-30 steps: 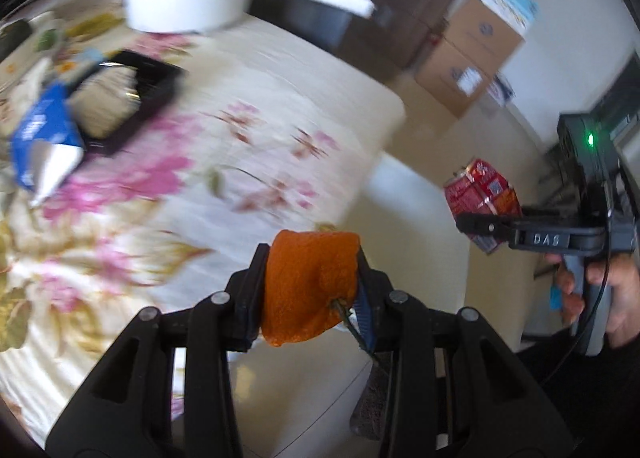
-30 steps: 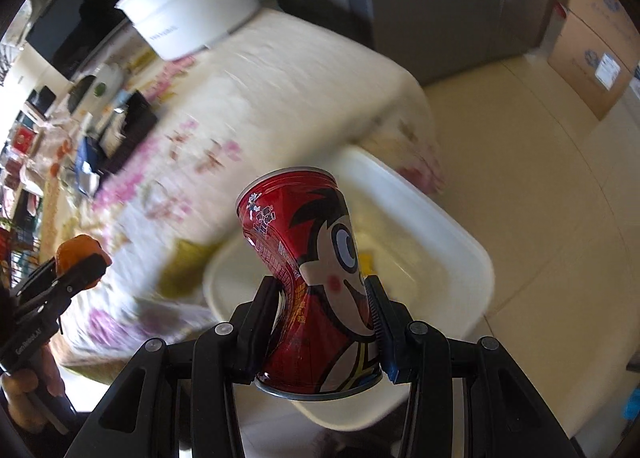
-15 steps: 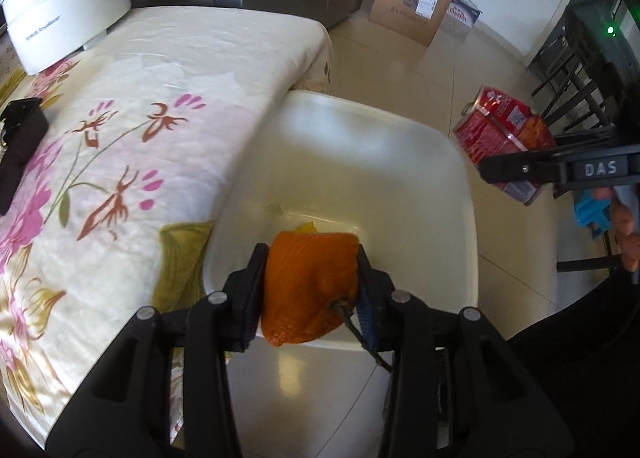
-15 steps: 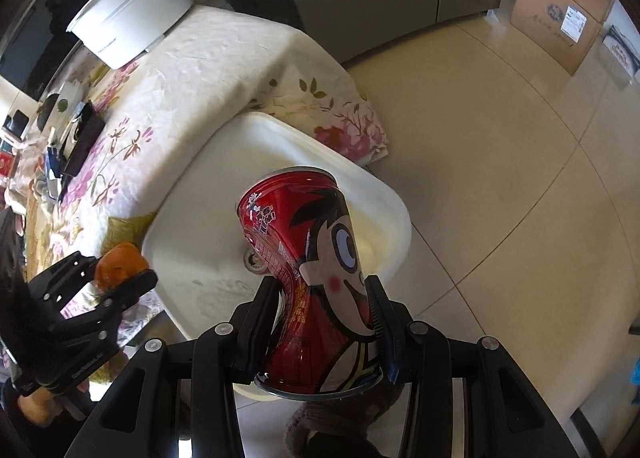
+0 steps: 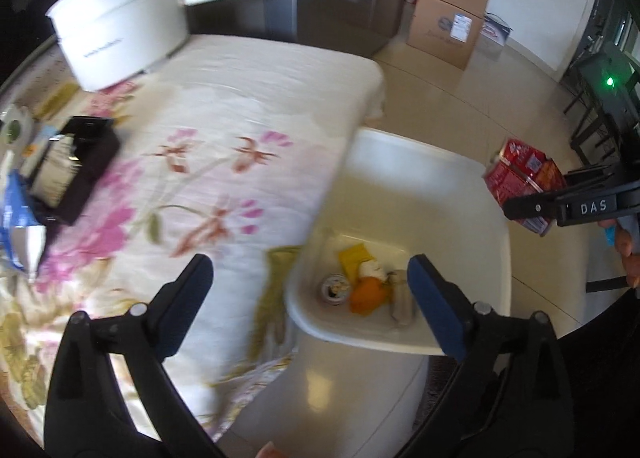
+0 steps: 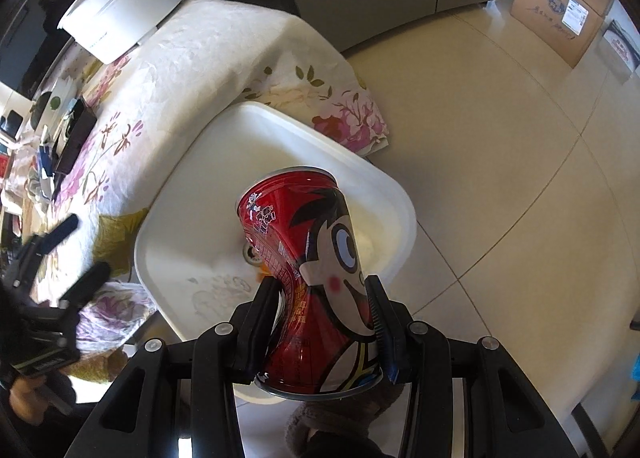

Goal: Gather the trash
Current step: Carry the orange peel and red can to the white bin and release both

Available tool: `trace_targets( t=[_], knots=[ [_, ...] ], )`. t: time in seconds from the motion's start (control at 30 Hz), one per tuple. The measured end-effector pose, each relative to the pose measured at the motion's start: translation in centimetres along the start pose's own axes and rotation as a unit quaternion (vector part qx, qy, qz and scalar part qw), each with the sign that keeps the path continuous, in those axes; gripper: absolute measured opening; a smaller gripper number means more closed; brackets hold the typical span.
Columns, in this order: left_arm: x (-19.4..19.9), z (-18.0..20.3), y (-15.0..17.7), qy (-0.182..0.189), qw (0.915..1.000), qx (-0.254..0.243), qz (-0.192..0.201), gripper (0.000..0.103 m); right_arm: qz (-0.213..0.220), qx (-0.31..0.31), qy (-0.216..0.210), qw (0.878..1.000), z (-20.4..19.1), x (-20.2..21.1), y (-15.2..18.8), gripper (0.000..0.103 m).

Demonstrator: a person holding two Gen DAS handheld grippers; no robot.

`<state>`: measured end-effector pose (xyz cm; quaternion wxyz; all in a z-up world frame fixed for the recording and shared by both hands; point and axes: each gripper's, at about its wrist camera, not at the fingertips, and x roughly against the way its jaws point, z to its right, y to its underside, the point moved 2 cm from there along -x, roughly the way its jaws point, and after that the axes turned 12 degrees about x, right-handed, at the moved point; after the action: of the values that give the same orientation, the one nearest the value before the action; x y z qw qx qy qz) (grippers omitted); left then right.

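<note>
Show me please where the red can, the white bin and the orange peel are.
red can [image 6: 320, 270]: right wrist view, on its printed side.
white bin [image 5: 420, 162]: left wrist view, on its far rim.
orange peel [image 5: 366, 295]: left wrist view, on its middle.

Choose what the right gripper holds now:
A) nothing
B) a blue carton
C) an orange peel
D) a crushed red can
D: in the right wrist view the right gripper has its fingers pressed on a dented red can above the white bin.

A white pot [image 5: 120, 38] sits on the floral tablecloth [image 5: 240, 106]; cardboard boxes [image 5: 448, 18] stand beyond.
</note>
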<state>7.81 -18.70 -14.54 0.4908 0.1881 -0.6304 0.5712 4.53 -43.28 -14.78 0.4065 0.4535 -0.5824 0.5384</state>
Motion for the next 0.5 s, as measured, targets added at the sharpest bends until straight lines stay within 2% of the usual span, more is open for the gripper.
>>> trace_targets(
  t=[0.4, 0.47, 0.5],
  knots=[
    [2.3, -5.8, 0.6, -0.018, 0.9980, 0.060, 0.005, 0.098, -0.043, 0.010, 0.011, 0.999, -2.0, -2.8, -1.2, 0.047],
    [2.9, -6.6, 0.6, -0.019, 0.9973, 0.070, 0.010, 0.099, -0.038, 0.000, -0.001, 0.999, -2.2, -2.7, -1.4, 0.061],
    [3.2, -7.1, 0.6, -0.019, 0.9968, 0.076, 0.011, 0.099, -0.031, -0.006, -0.005, 0.999, -2.2, -2.5, -1.6, 0.074]
  ],
)
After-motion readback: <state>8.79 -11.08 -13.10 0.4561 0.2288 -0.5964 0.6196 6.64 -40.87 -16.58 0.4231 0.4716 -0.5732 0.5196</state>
